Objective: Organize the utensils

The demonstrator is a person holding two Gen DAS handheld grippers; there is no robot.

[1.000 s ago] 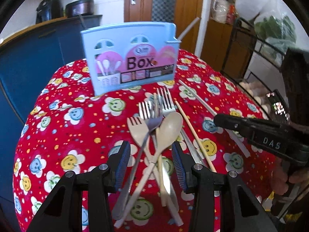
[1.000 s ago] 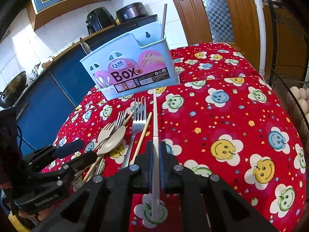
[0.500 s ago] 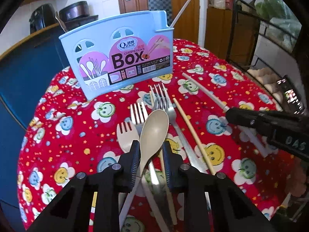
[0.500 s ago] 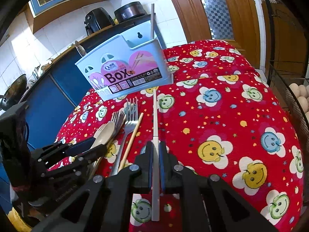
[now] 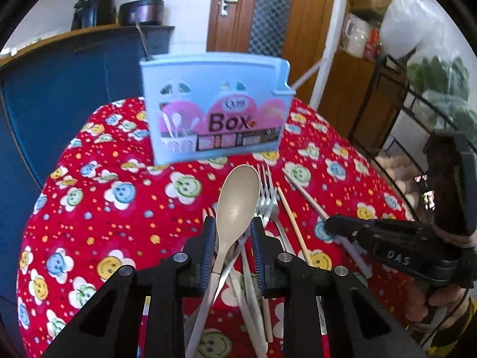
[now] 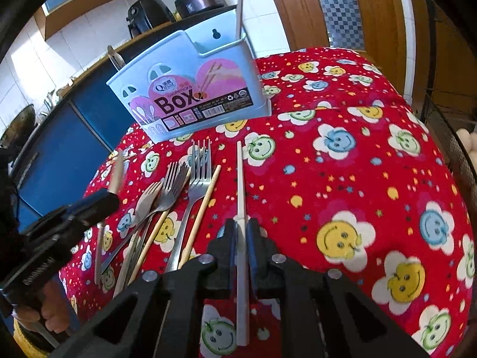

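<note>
The left gripper (image 5: 232, 240) jaws clamp the light, stiff spoon (image 5: 237, 203) at its neck; the right gripper (image 6: 242, 238) jaws, just loosening, seemingly pinch the slippery white chopstick (image 6: 241, 191).

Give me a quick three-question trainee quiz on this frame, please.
1. What does the left tool grip?
2. True or false: the blue box is empty.
3. The wooden chopstick lies: A in the box, B on the cloth beside the forks, C on the floor.
Key: 1 beige spoon; the jaws have just been closing on it. 2 false, a white stick stands in it. 3 B.
</note>
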